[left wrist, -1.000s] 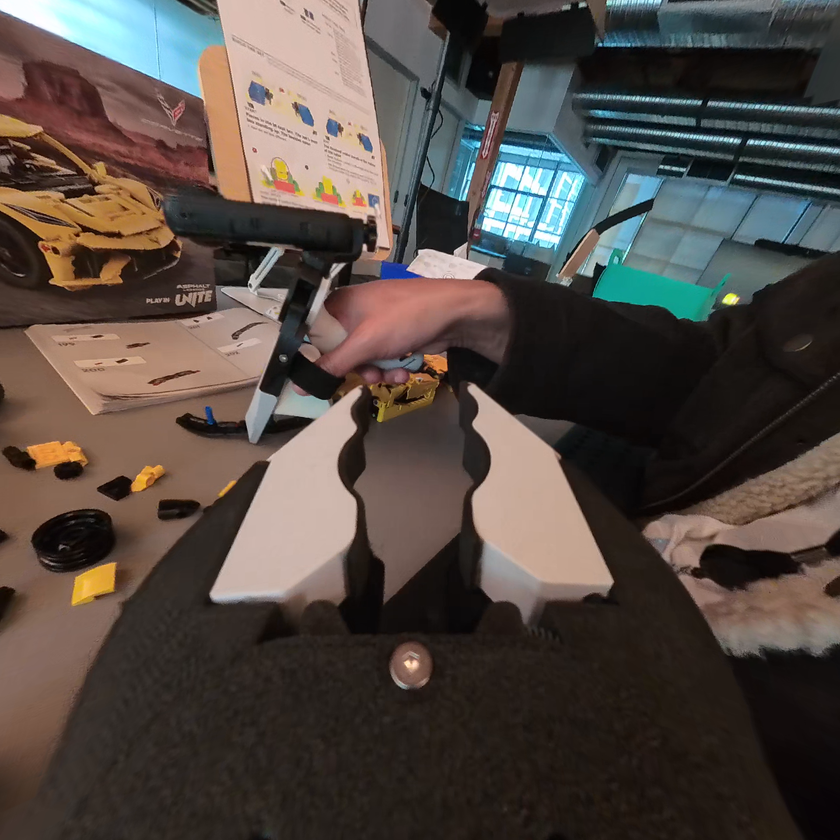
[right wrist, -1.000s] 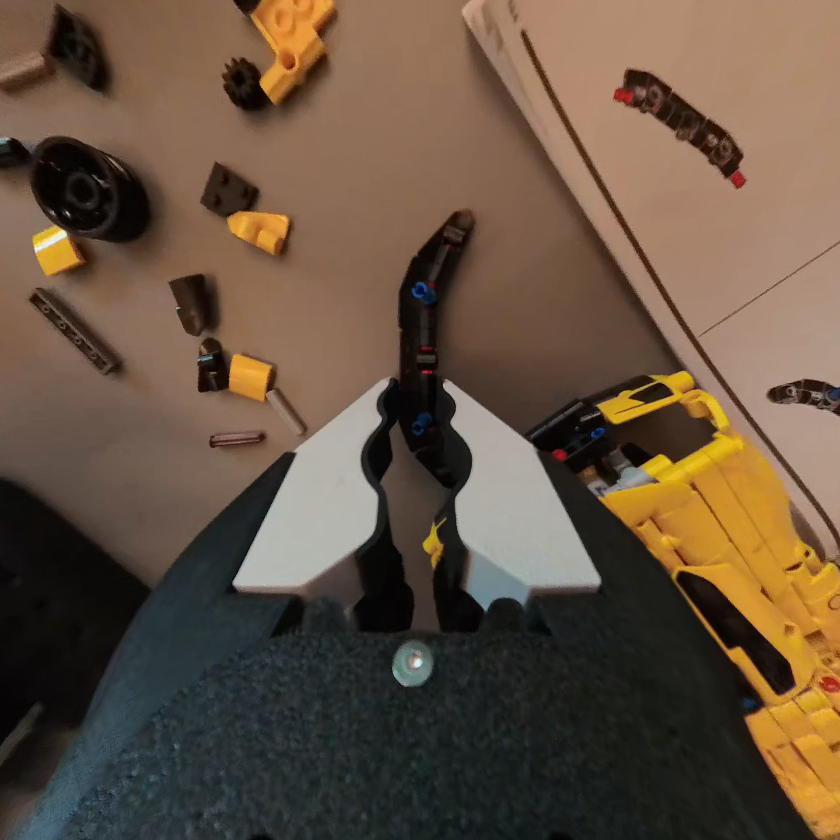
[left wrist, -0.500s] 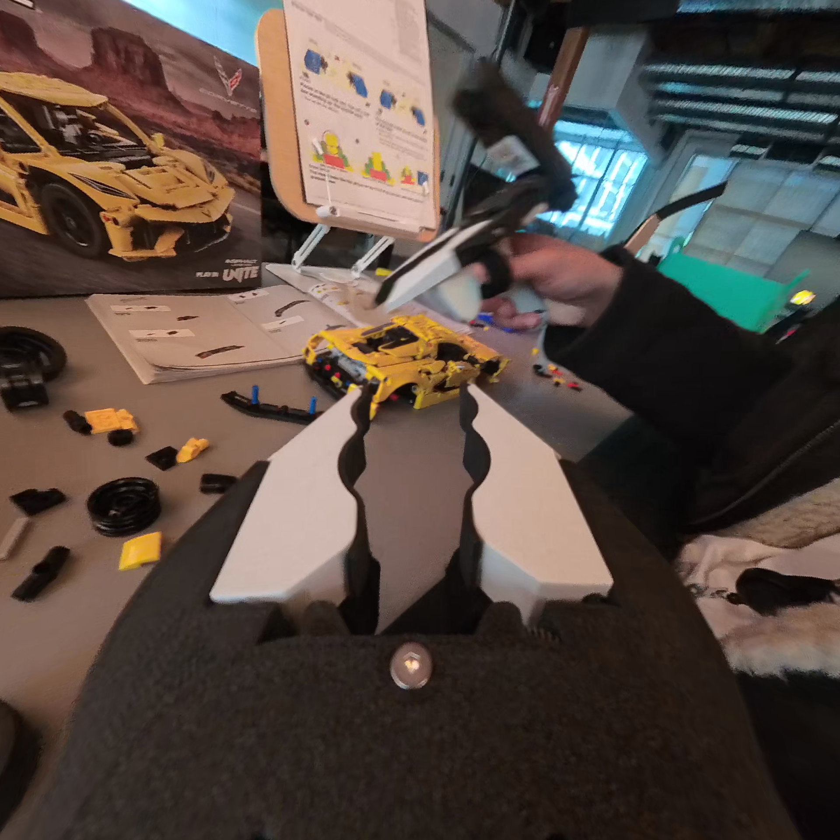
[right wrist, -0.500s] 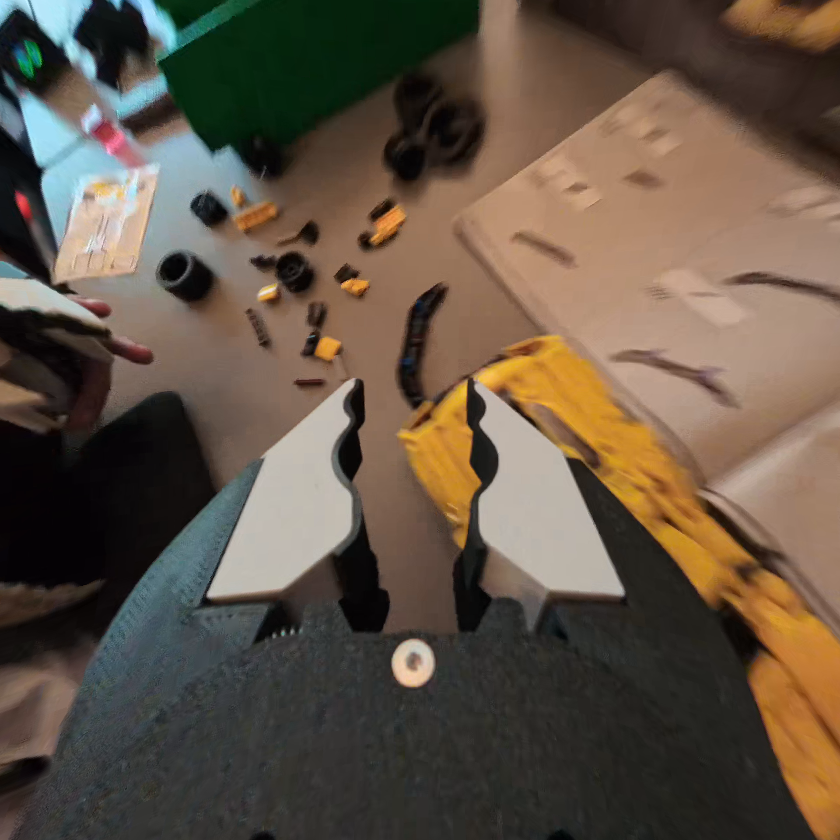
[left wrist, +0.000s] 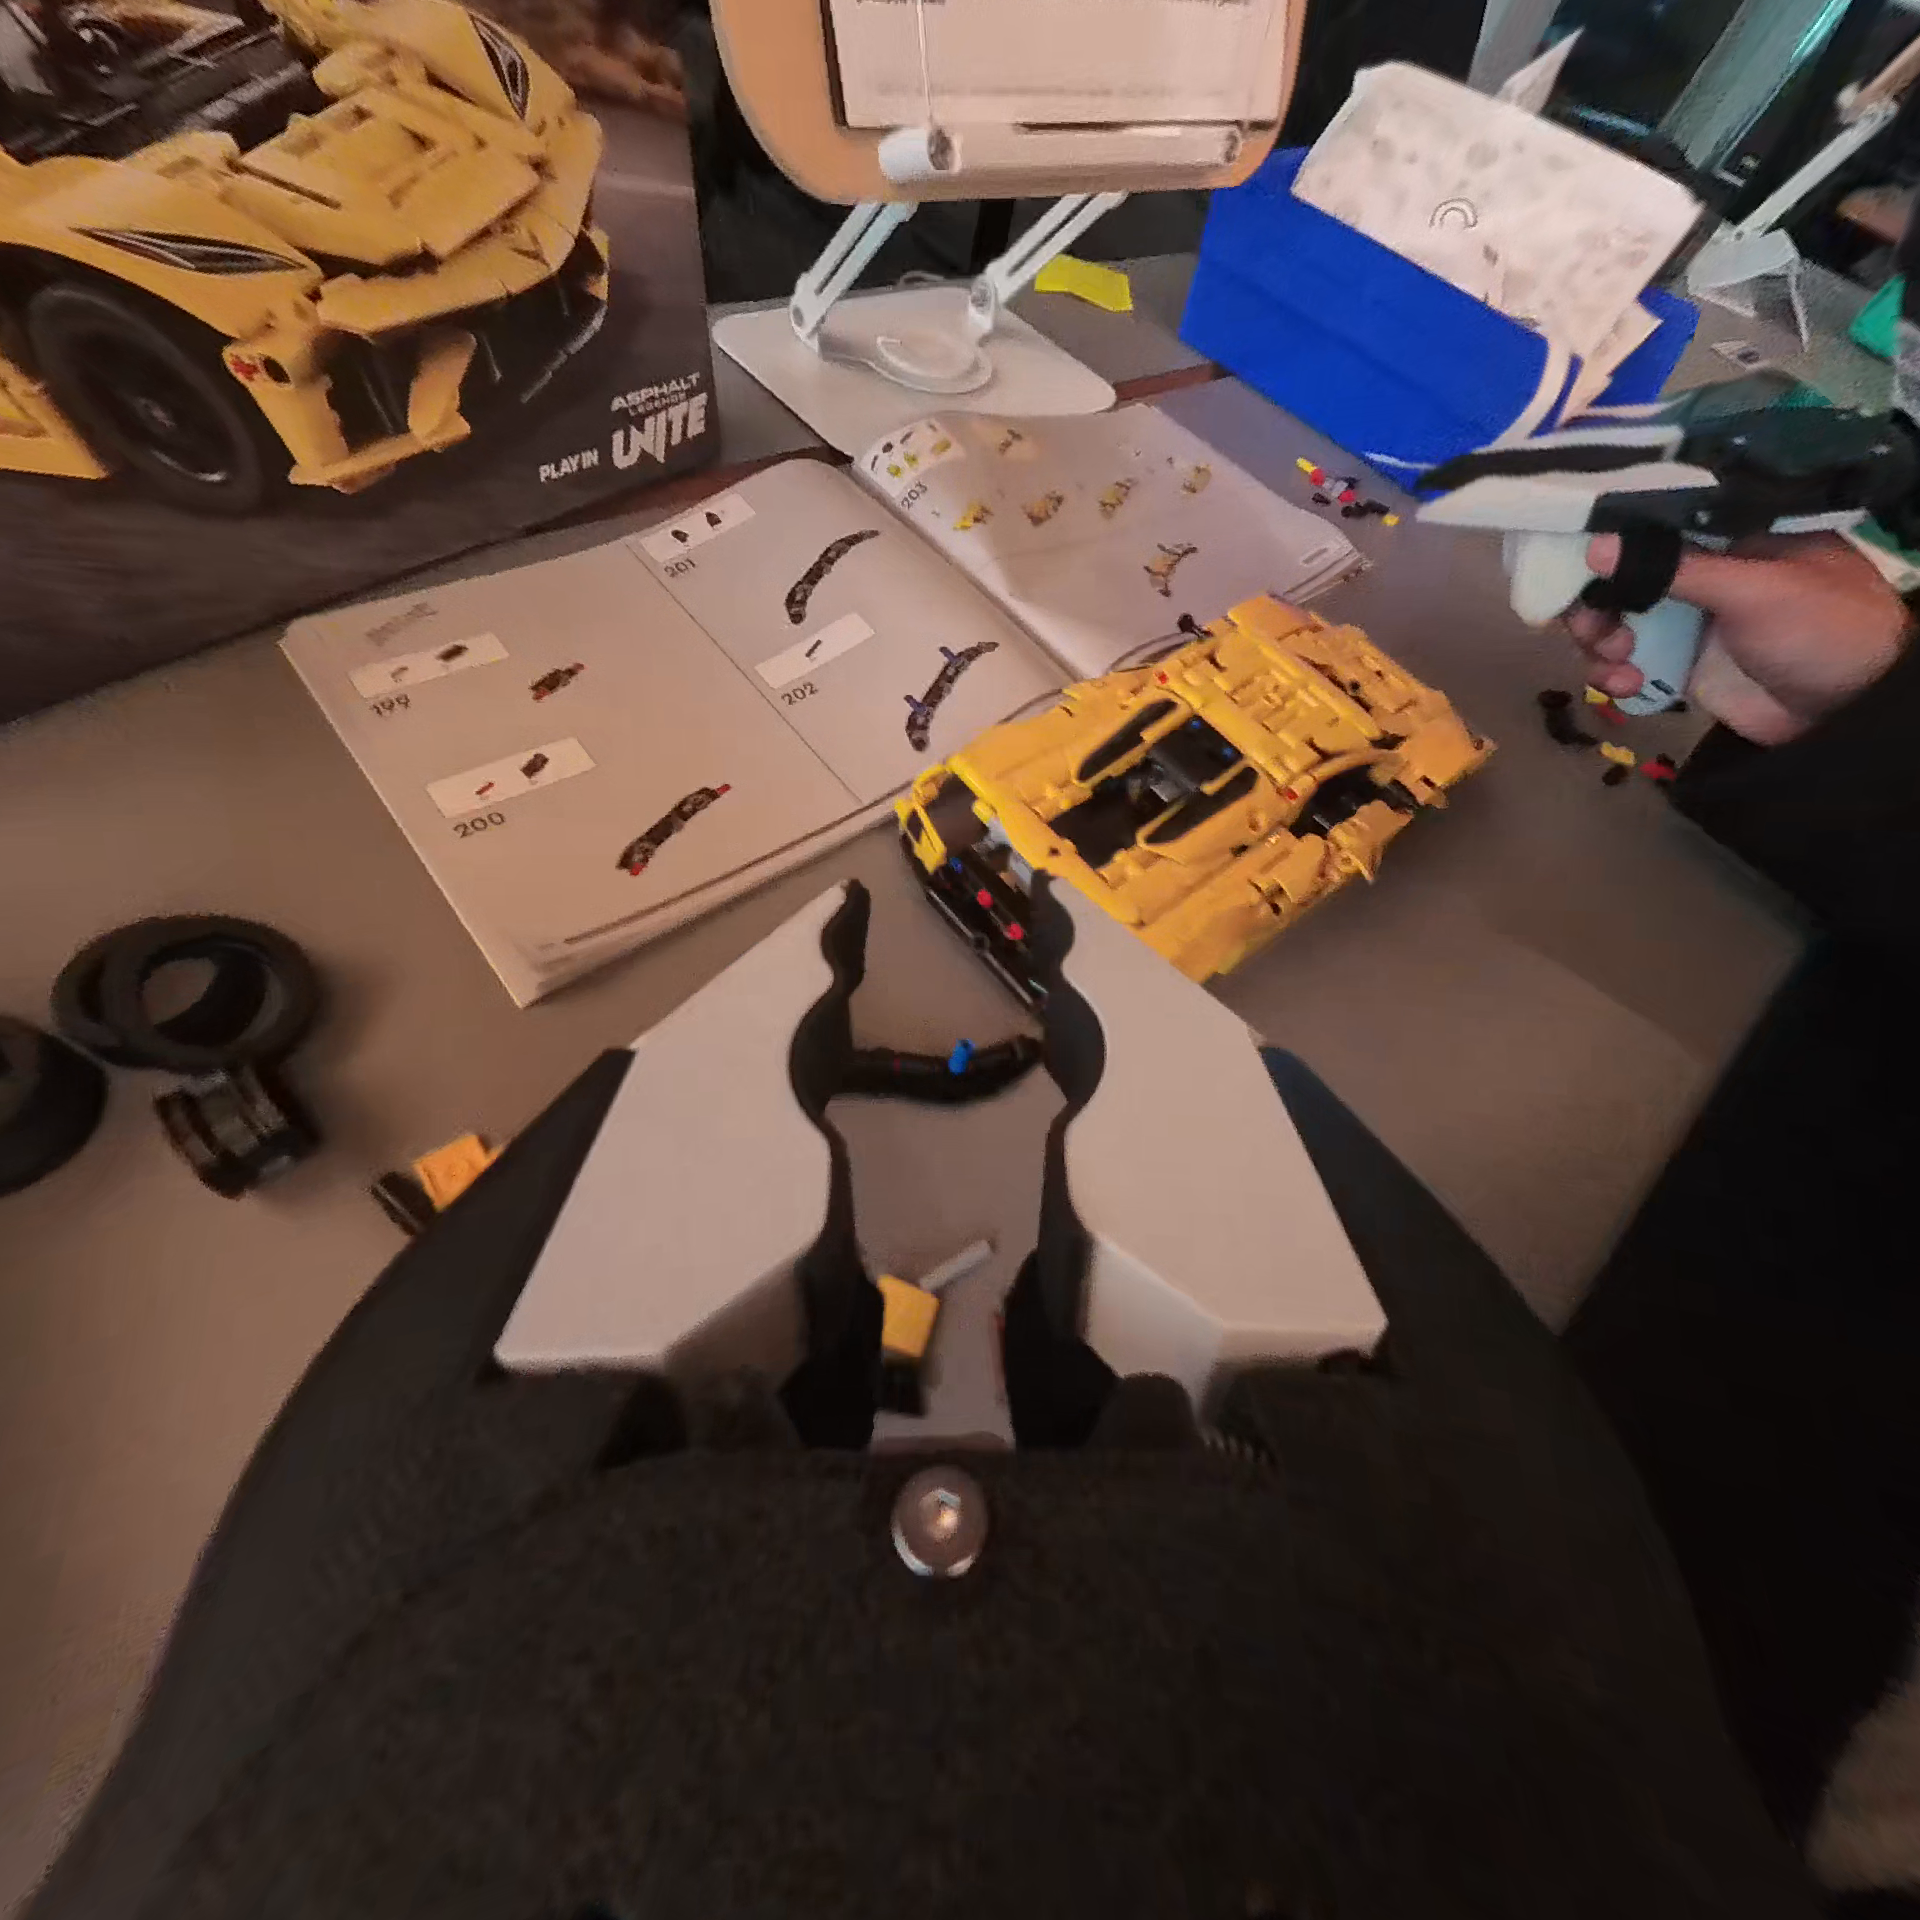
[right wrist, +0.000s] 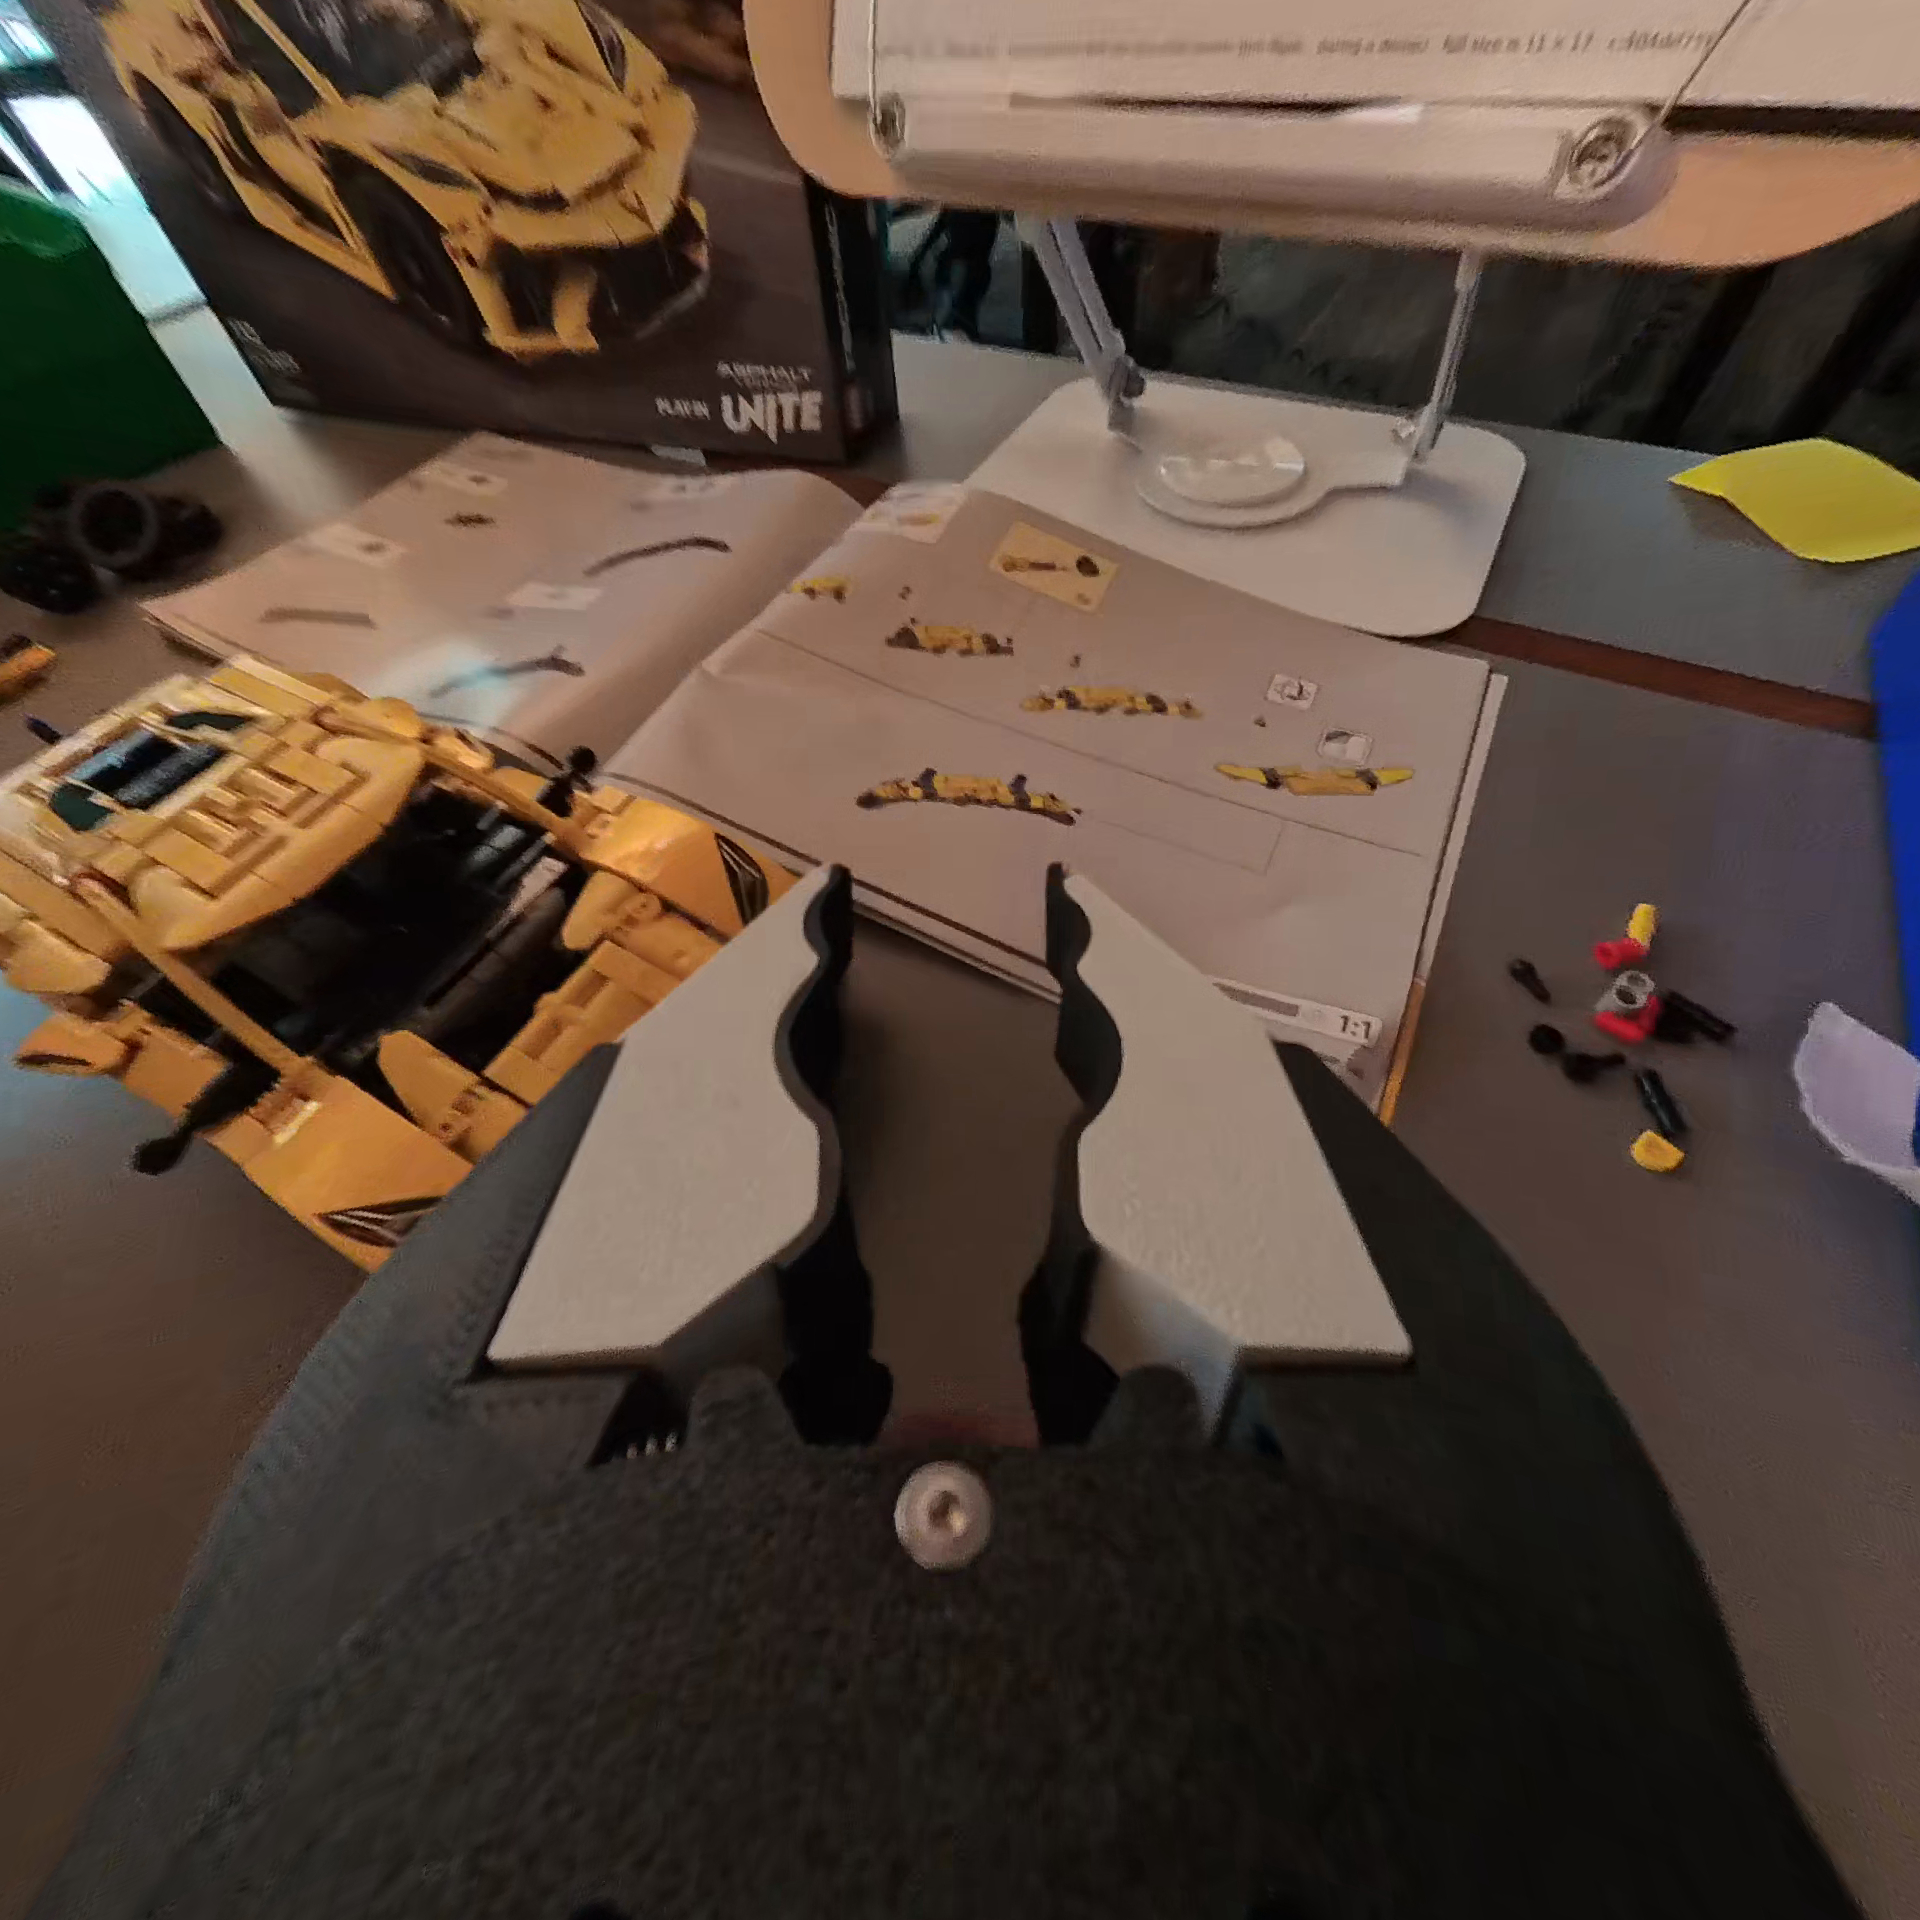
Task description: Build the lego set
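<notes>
The yellow lego car (left wrist: 1195, 790) sits on the grey table (left wrist: 1455, 1091), its blocky studded body touching the near edge of the open instruction booklet (left wrist: 727, 707). A curved black lego strip (left wrist: 935, 1065) with a blue pin lies just in front of it, seen through the gap of the left gripper (left wrist: 951, 935), whose white wavy-edged fingers stand apart and hold nothing. Only the left wrist view shows this strip, the small yellow block (left wrist: 904, 1314) low between the fingers, the rubber tyres (left wrist: 177, 992) at far left, and the blue bin (left wrist: 1382, 343) behind.

The right gripper (right wrist: 945, 894) is likewise spread and empty, hovering over bare table between the car (right wrist: 312, 935) and the booklet's right-hand page (right wrist: 1039, 727). Its view alone shows a scatter of small red, black and yellow pieces (right wrist: 1621, 1008) at right. Both views take in the dark set box (left wrist: 312, 312) and the white metal stand (right wrist: 1299, 488).
</notes>
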